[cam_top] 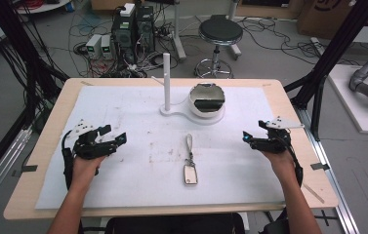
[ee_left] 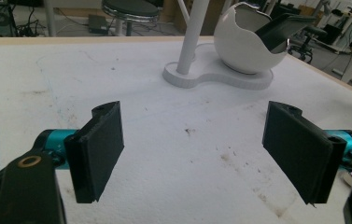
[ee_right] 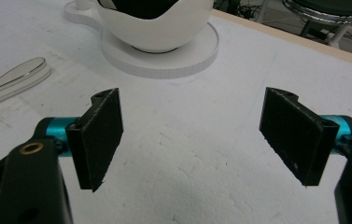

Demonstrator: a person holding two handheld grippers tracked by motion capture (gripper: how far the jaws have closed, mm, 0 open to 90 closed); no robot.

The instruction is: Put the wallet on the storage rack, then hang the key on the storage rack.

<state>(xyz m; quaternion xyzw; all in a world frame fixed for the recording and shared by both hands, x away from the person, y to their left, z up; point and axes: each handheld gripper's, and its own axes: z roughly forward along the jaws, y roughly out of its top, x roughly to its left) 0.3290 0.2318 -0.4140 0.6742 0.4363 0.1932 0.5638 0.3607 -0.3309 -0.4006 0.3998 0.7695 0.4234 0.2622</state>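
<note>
High view: both grippers rest on the white mat, left gripper [cam_top: 115, 140] at the left edge of centre, right gripper [cam_top: 248, 138] at the right. Between them, lower middle of the frame, lies a key fob [cam_top: 190, 174] with a strap loop [cam_top: 189, 142] running up from it toward the top of the frame. Well apart from both tools, neither touching it.

Above the fob, upper centre: a white stand [cam_top: 191, 113] with an upright post [cam_top: 166, 80] and an egg-shaped white bowl [cam_top: 206, 101]; something dark sits inside the bowl, and I cannot tell what it is.

Left gripper view: jaws spread wide, nothing between them but bare mat. Post and bowl [ee_left: 248, 39] in the upper right of the frame.

Right gripper view: jaws likewise wide apart and empty. Bowl [ee_right: 157, 25] at top centre; the strap loop [ee_right: 17, 77] shows at the left edge.

Judgement: likely work is lifting the fob, perhaps to hang its loop on the post or drop it in the bowl. Pickup not yet begun.

To do it well: either gripper is about equally placed. Approach low, and close across the fob's narrow sides, not its flat face, as it lies flat on the mat. If hanging is meant, gripping the strap near its metal joint would leave the loop free to go over the post. Keep the idle gripper clear of the stand; the post looks easy to knock.
</note>
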